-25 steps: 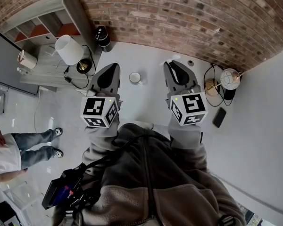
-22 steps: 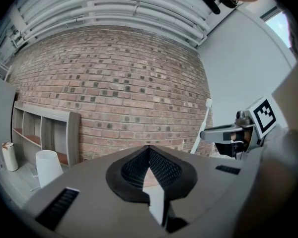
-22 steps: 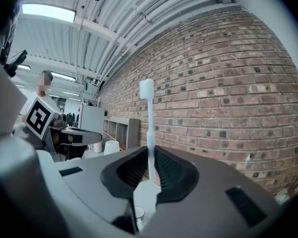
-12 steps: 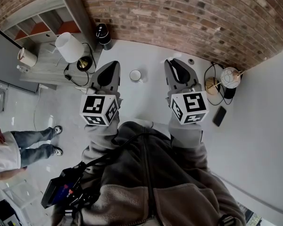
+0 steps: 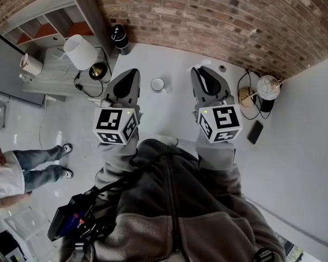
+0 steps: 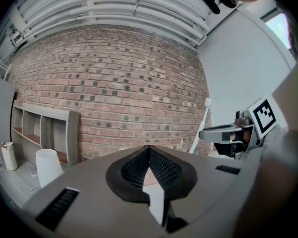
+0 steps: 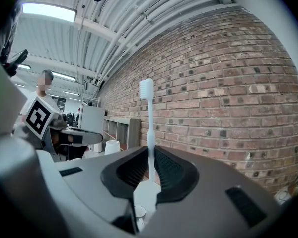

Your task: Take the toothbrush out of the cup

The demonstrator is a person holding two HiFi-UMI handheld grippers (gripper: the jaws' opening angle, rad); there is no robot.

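Toothbrush, white plastic [image 7: 148, 118], is clamped in the right gripper [image 7: 150, 152]. Its jaws are closed on the handle, and the shaft stands upright above them with the bristle head on top. The left gripper view shows it too, slanted, held in the right gripper's jaws against the red brick wall [image 6: 114, 83]. Small round white cup [image 5: 157, 84] stands on the white table [image 5: 172, 59], between the two grippers and slightly ahead of them; the toothbrush is out of it. The right gripper view catches the cup low down, through the gap under the jaws. Left gripper [image 6: 149, 151]: jaws together, tips touching, nothing between them. White-shaded lamp [image 5: 80, 53] stands left of the left gripper, beside the wooden shelf unit [image 5: 90, 15]. Black phone [image 5: 255, 132] lies flat to the right of the right gripper.
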